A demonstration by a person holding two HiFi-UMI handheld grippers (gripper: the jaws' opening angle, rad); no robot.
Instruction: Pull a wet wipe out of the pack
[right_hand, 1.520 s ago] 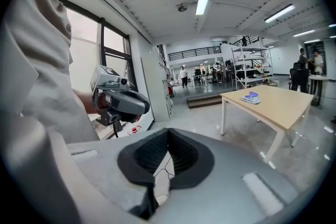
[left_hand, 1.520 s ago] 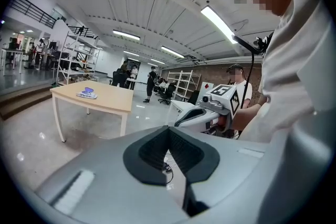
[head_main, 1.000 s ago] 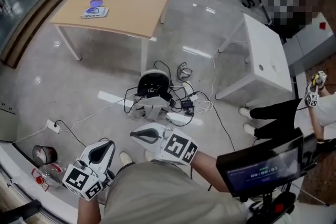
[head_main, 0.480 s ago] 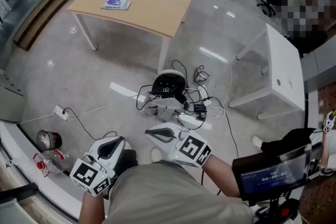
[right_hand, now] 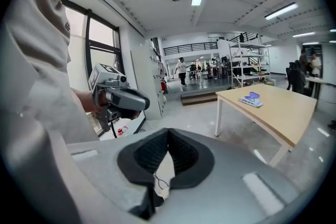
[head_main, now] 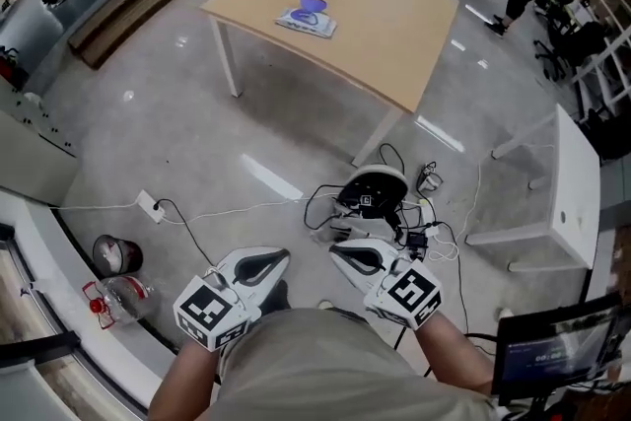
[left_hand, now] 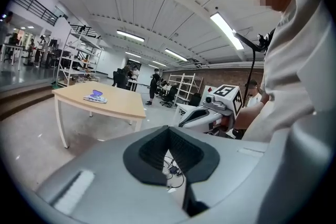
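**A:** Wet wipe pack: do the tongs have it?

**B:** No. The left gripper and right gripper hover at the person's waist, jaws pressed together on nothing. Beyond them a cable tangle lies on the floor. Past that stands the wooden table, and the pack lies on it, well apart from both grippers.

**A:** What changed?

**B:** Within the last second the table slid from upper left toward the middle of the head view. I judge the person is turning to face it, so the approach has barely begun.

**A:** How does it lie?

**B:** Flat, with its long axis running left-right and dipping slightly rightward. The purple flap seems to sit toward the far side.
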